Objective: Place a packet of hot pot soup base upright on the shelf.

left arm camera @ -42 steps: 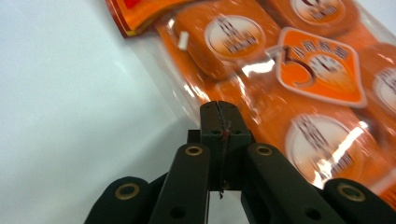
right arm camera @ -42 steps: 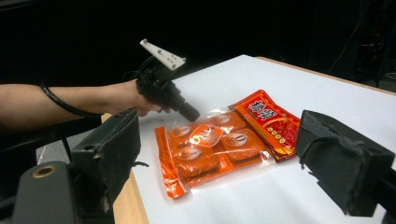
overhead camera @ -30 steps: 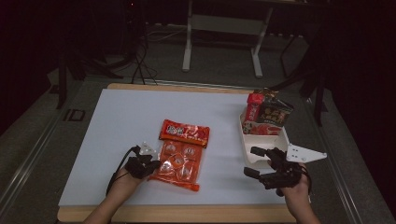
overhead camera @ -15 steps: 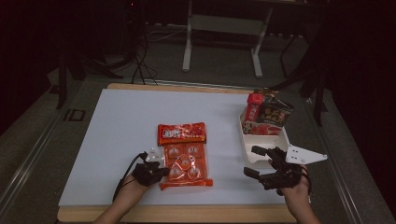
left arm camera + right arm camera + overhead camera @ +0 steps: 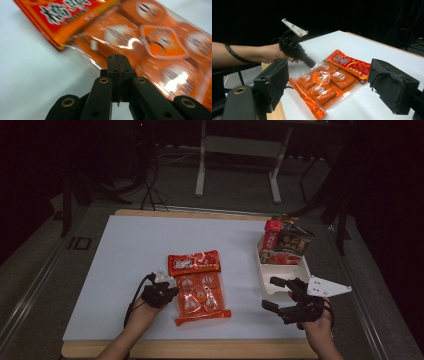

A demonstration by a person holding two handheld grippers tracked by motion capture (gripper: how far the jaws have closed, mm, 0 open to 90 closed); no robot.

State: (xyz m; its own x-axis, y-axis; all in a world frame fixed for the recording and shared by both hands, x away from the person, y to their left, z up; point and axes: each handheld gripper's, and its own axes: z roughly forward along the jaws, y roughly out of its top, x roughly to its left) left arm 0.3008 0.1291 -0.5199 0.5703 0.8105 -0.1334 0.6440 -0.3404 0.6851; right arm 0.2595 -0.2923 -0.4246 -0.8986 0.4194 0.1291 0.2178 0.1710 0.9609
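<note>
My left gripper [image 5: 167, 290] clenched on the orange snack bag's [image 5: 200, 292] clear edge at frame centre, my right gripper [image 5: 280, 295] spread wide lower right, white tray [image 5: 265, 270] with half-hidden packets [image 5: 285, 245] beyond, print blurred.

I see a white tabletop [image 5: 120, 270] and, beyond its far edge, a metal stand [image 5: 239, 150] on dark floor [image 5: 30, 270].

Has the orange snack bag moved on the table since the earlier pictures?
Yes. The orange snack bag has turned and slid toward the white tray, so the gap between them is smaller. The left gripper is shut on its edge.
</note>
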